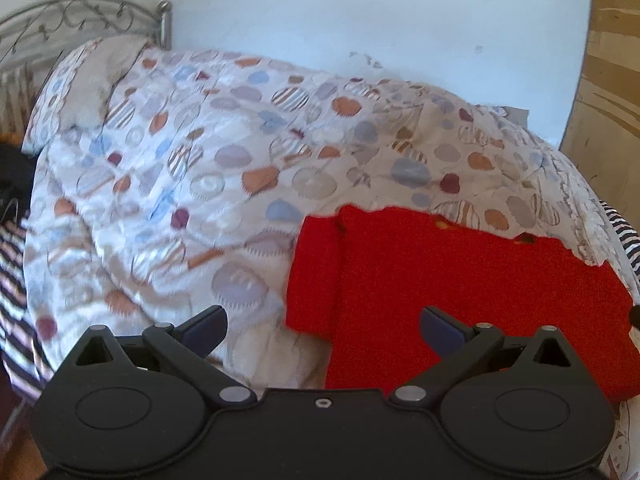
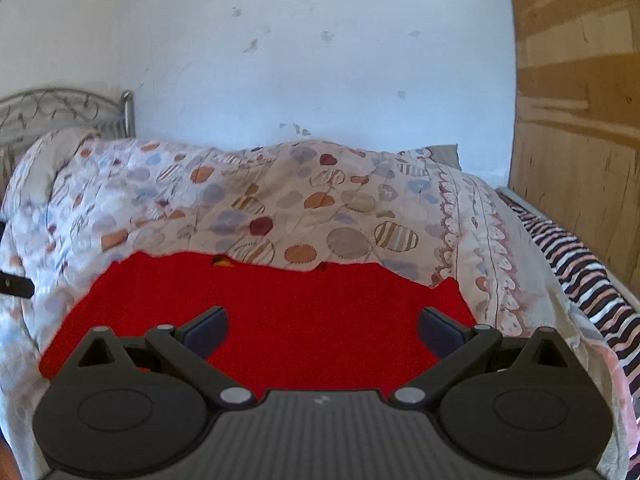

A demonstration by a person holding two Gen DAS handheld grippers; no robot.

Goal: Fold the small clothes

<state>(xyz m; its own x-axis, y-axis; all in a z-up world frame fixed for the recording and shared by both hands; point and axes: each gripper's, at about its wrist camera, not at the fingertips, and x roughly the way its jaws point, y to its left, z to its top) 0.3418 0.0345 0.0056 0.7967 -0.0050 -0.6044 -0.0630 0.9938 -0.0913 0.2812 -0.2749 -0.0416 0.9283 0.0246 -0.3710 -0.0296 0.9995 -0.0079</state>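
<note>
The left gripper [image 1: 324, 330] hangs over the near edge of the quilt [image 1: 192, 168], its jaws spread wide with nothing between them. Its left finger stands over bare quilt; its right finger [image 1: 442, 326] stands over the red garment [image 1: 460, 284], though whether it touches the cloth cannot be told.

The right gripper [image 2: 323, 330] also has its jaws fully apart and grips nothing. Both of its fingers stand over the red garment [image 2: 280, 312], which fills the gap between them; contact cannot be judged here either.

The garment lies flat on the quilt [image 2: 280, 200], at the near side of the bed, towards the quilt's right-hand border.

The left wrist view alone shows the garment's left part: a narrow strip, perhaps a folded sleeve, lying along its left edge, and a broad stretch of quilt to the left of it, running up to a pillow [image 1: 100, 80] and a metal headboard [image 1: 72, 20]. A striped cloth [image 1: 16, 280] hangs off the quilt's left edge.

The right wrist view alone shows the garment's full width, its jagged far edge, the quilt's patterned right border, a striped sheet [image 2: 592, 276] beyond that border, and a wooden panel [image 2: 576, 120] by the white wall [image 2: 320, 60].
</note>
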